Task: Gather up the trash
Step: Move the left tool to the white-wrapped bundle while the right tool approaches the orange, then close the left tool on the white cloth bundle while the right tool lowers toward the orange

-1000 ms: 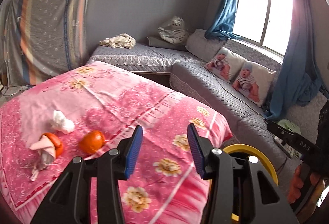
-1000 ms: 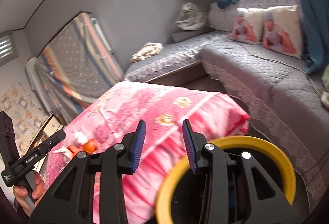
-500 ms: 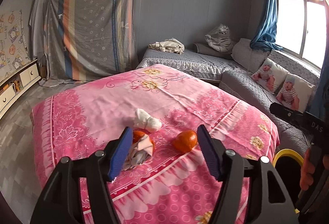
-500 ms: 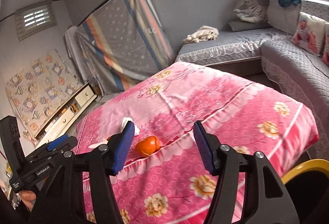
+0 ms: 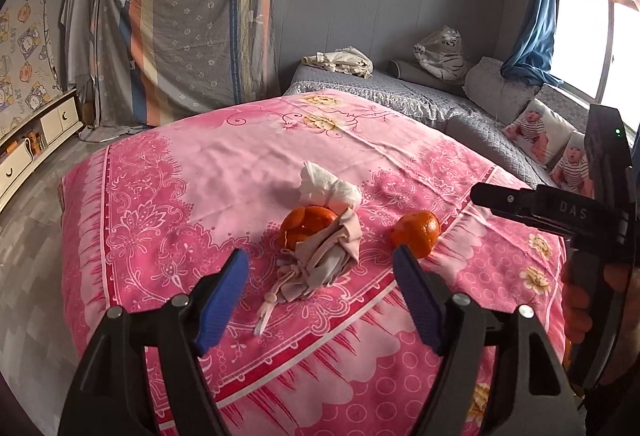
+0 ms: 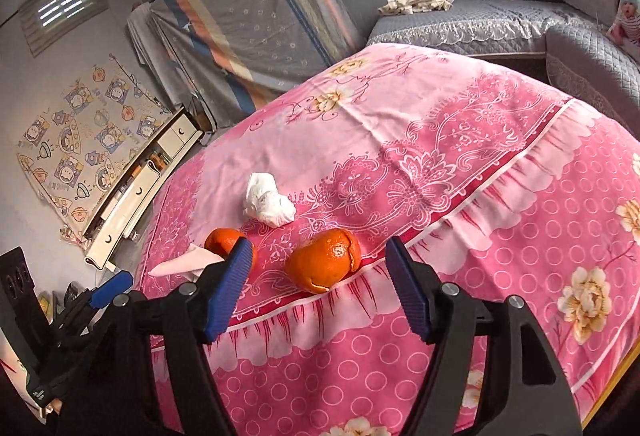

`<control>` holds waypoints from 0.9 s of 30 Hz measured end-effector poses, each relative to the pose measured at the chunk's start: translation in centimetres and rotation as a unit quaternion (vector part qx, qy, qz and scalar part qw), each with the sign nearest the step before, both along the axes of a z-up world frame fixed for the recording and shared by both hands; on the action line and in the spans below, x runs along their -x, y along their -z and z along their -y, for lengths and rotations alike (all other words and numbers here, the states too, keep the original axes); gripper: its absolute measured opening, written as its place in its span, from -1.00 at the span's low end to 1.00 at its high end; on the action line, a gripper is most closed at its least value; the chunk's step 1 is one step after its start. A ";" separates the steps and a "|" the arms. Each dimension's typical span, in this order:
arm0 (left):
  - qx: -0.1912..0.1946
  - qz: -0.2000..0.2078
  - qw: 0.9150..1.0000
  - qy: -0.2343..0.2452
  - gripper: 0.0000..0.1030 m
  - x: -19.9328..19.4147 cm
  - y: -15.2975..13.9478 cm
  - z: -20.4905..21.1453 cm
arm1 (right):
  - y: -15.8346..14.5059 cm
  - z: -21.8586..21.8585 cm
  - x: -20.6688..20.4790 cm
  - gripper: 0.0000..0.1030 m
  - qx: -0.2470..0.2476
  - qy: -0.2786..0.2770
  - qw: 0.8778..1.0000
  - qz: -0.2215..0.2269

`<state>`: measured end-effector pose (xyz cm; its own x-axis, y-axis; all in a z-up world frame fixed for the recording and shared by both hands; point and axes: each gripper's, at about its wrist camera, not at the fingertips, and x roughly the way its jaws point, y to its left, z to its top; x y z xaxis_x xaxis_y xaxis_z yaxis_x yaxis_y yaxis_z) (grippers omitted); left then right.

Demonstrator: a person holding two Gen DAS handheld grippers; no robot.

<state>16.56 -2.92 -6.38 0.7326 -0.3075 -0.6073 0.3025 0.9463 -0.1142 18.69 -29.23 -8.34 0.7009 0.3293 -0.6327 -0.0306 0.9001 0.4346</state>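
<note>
Lying on the pink floral bedspread [image 5: 224,172]: crumpled white tissue [image 5: 329,188] at twelve o'clock; split orange peel [image 5: 305,222] touching it, half-draped by wadded beige cloth [image 5: 320,262] trailing toward seven o'clock; second hollow orange peel [image 6: 325,261] sitting apart at three o'clock, near the red border.

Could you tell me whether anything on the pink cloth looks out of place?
Yes: litter sits on the pink cloth: a crumpled white tissue, two orange peels, and a rumpled beige wrapper draped against the left peel.
</note>
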 end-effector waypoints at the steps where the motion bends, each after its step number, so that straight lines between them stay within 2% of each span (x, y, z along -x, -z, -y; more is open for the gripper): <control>1: 0.002 -0.003 1.000 -0.001 0.39 -0.2 0.1 -0.1 | 0.3 -0.1 -0.4 0.27 -0.001 0.001 1.000 -0.004; 6: 0.009 -0.010 1.000 -0.002 0.39 -1.1 0.7 -0.2 | 1.5 -0.3 -2.0 0.27 -0.005 0.004 1.000 -0.023; 14: 0.003 -0.004 1.000 0.024 0.39 -2.3 1.1 1.2 | 2.9 -0.4 -3.4 0.27 -0.020 -0.004 0.999 -0.046; 22: 0.008 -0.009 0.999 0.032 0.38 -3.9 1.7 2.2 | 3.4 -0.8 -4.3 0.20 -0.017 -0.007 0.998 -0.058; 25: 0.006 -0.009 0.999 0.036 0.29 -4.2 2.0 2.6 | 3.8 -0.9 -4.6 0.12 -0.020 -0.008 0.998 -0.066; 27: 0.003 -0.012 0.999 0.040 0.13 -4.4 2.3 2.8 | 4.1 -1.0 -4.8 0.10 -0.026 -0.011 0.997 -0.072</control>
<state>21.00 -5.74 -8.69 0.6905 -0.3688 -0.6223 0.3742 0.9183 -0.1290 23.46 -28.23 -12.42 0.5962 0.3781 -0.7082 0.0160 0.8764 0.4814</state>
